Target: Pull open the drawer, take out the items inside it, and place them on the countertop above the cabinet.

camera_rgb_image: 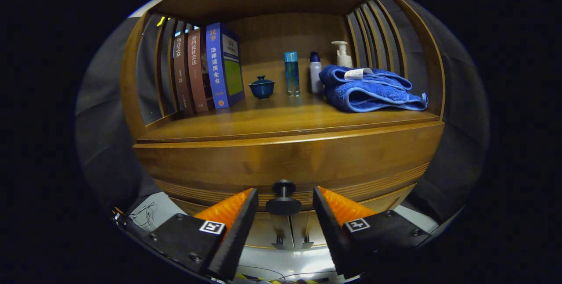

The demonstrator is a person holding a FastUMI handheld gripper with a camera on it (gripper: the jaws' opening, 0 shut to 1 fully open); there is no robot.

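Wooden cabinet (281, 161) fills the front; drawer (307, 167) front runs side to side, closed, its dark knob (283, 198) sticking out toward the gripper (284, 203). Jaws apart, flanking the knob with gaps either side. Countertop (281, 119) front strip bare; books (206, 71), towel (371, 88) behind.

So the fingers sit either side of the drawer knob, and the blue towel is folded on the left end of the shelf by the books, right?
Not quite. In the gripper view the towel lies at the right end, opposite the books. The knob does sit between the open fingers.
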